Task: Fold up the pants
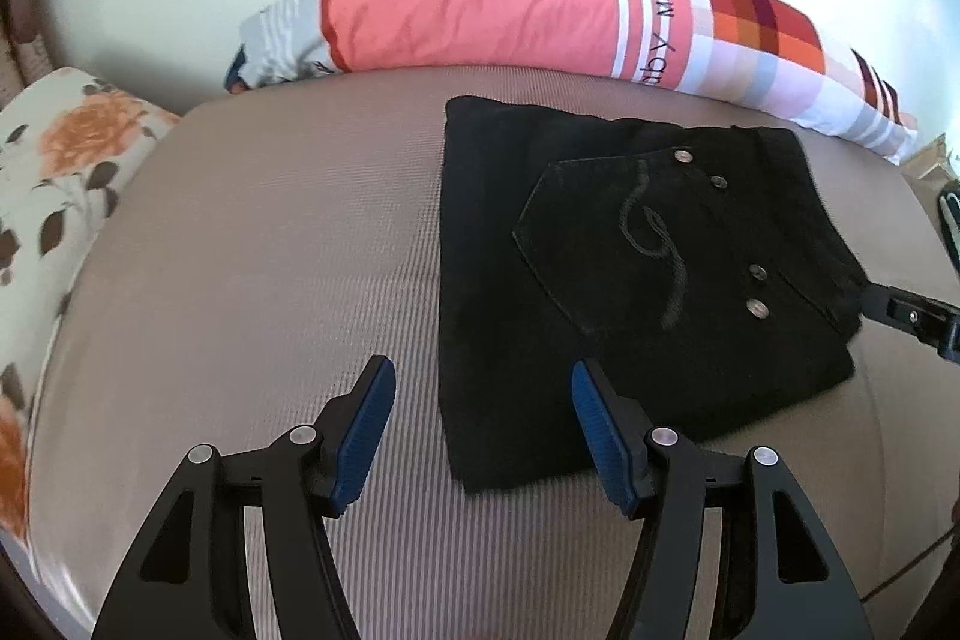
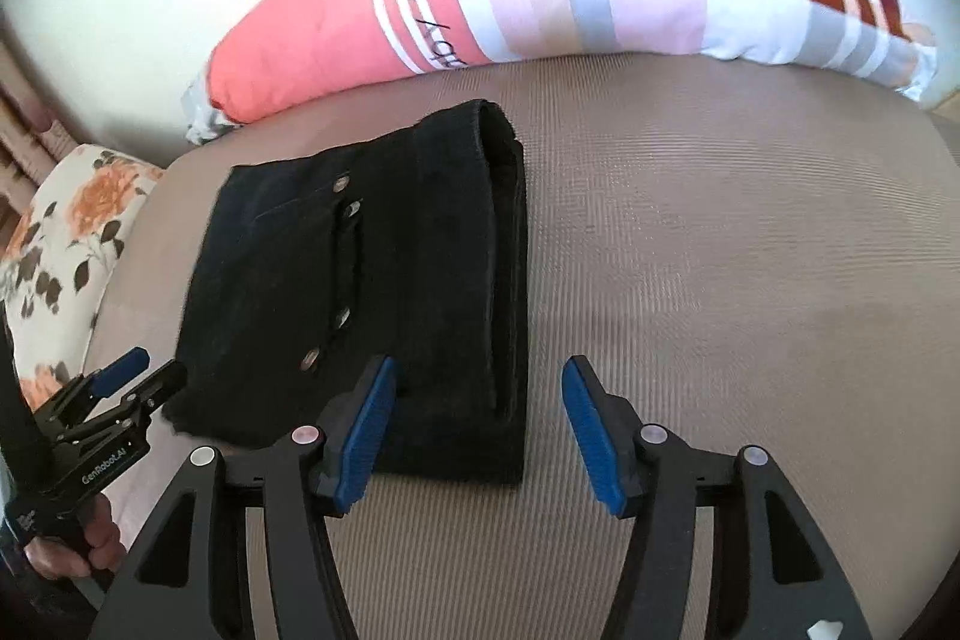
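Black pants (image 1: 630, 280) folded into a compact rectangle on a beige bed (image 1: 270, 250), at 1 o'clock from the released left gripper (image 1: 483, 433), at 11 o'clock from the right gripper (image 2: 477, 430), jaws spread wide, pink patchwork pillow (image 1: 480, 10) at 12 o'clock, floral cushion (image 1: 66, 148) at 10 o'clock.

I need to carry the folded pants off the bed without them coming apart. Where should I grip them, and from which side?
Grip the pants at the thick edge with stacked layers, coming in from the right with the right gripper, which is open just in front of it. One bite there likely catches all the layers. The near left corner looks thinner, so the open left gripper could only support.
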Action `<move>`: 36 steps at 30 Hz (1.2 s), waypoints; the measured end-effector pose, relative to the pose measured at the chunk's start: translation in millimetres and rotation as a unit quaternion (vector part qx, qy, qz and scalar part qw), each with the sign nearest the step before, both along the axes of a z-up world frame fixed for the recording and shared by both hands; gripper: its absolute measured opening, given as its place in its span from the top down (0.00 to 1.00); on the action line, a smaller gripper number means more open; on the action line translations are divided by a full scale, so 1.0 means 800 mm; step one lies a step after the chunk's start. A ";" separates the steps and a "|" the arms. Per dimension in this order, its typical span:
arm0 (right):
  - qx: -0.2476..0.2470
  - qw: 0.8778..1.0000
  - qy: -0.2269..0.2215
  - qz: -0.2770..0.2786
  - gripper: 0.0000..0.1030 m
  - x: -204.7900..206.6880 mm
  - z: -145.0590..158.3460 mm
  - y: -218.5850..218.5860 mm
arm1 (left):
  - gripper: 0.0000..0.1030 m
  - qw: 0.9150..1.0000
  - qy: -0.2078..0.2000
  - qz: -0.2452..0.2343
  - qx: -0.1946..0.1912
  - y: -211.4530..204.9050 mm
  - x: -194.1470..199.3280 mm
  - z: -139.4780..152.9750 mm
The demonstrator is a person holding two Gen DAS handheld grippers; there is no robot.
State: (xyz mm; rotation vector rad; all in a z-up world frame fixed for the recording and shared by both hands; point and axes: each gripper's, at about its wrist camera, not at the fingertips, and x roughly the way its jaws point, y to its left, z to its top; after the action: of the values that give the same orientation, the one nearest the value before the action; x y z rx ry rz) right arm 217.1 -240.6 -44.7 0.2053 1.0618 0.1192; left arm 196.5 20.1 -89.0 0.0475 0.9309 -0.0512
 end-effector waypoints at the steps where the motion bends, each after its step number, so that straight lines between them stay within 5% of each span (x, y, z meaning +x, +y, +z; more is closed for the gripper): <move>1: -0.007 1.000 -0.005 0.001 0.46 -0.011 0.005 0.002 | 0.40 1.000 -0.004 0.003 0.003 -0.001 -0.008 0.004; 12: -0.066 0.996 -0.063 0.005 0.27 -0.107 0.035 0.054 | 0.40 0.997 -0.046 0.043 0.035 -0.012 -0.108 0.039; 36: -0.066 0.995 -0.078 0.012 0.23 -0.146 0.042 0.085 | 0.40 0.997 -0.044 0.043 0.039 -0.018 -0.152 0.036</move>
State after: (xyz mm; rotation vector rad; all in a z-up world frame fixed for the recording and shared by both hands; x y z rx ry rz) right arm 100.4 -172.7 -11.2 0.0618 0.9120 0.0842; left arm 75.0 5.9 -60.4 0.0809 0.8452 0.0663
